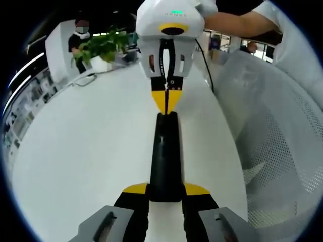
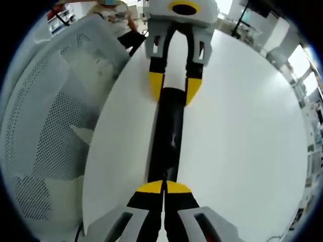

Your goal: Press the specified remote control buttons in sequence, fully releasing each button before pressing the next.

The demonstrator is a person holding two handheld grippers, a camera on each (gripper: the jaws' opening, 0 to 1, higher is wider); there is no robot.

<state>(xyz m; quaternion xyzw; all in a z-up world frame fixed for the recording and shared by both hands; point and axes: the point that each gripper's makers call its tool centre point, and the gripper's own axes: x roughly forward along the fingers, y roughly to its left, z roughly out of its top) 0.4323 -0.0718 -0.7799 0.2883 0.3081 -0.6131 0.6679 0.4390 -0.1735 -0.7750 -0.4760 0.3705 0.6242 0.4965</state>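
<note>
A long black remote control (image 1: 165, 151) lies lengthwise on the white table (image 1: 81, 151). My left gripper (image 1: 165, 189) is shut on its near end, one yellow-tipped jaw on each side. My right gripper (image 1: 166, 101) comes from the far side with its yellow tips shut together, their point down on the remote's far end. In the right gripper view the same remote (image 2: 166, 136) runs away from my shut right gripper (image 2: 164, 187), whose tips rest on its near end. At its far end the left gripper (image 2: 175, 85) clasps it. The buttons are too dark to make out.
A white mesh chair (image 1: 272, 151) stands close against the table's edge, also seen as the mesh chair (image 2: 45, 126). A potted plant (image 1: 103, 48) and a cable (image 1: 86, 80) sit at the table's far end, with a person (image 1: 81, 35) behind them.
</note>
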